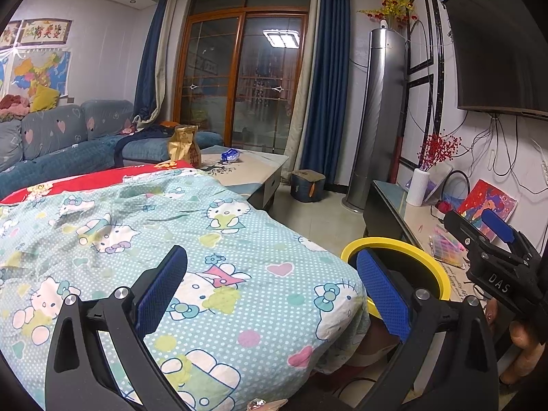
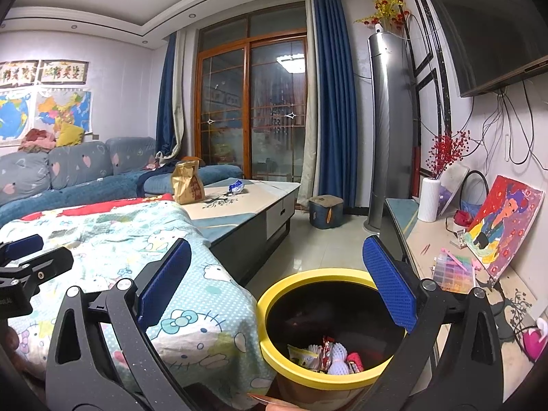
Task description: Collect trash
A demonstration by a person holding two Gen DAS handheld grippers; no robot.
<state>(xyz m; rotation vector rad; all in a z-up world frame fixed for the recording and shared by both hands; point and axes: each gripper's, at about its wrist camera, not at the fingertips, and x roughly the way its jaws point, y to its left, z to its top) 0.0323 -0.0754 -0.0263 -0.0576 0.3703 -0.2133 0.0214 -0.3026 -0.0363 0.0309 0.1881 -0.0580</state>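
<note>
Both my grippers, left (image 1: 270, 287) and right (image 2: 277, 281), gape wide, empty. Wrappers (image 2: 325, 356) sit in the yellow-rimmed bin (image 2: 308, 373) (tight against the bedspread's (image 2: 205, 308) edge); open floor (image 2: 318, 246) lies beyond.

A long low bench (image 2: 239, 221) carries a polka-dot cartoon-cat cloth (image 2: 191, 294) draped over its near end and a red cloth (image 2: 113, 207) at the far edge of that. On the bare top beyond stand a brown paper bag (image 2: 187, 182) and, a little apart, a crumpled blue-and-white wrapper (image 2: 236, 186). On the tiled floor (image 2: 308, 246) just beside the bench sits a yellow-rimmed bin (image 2: 298, 370) with wrappers inside
</note>
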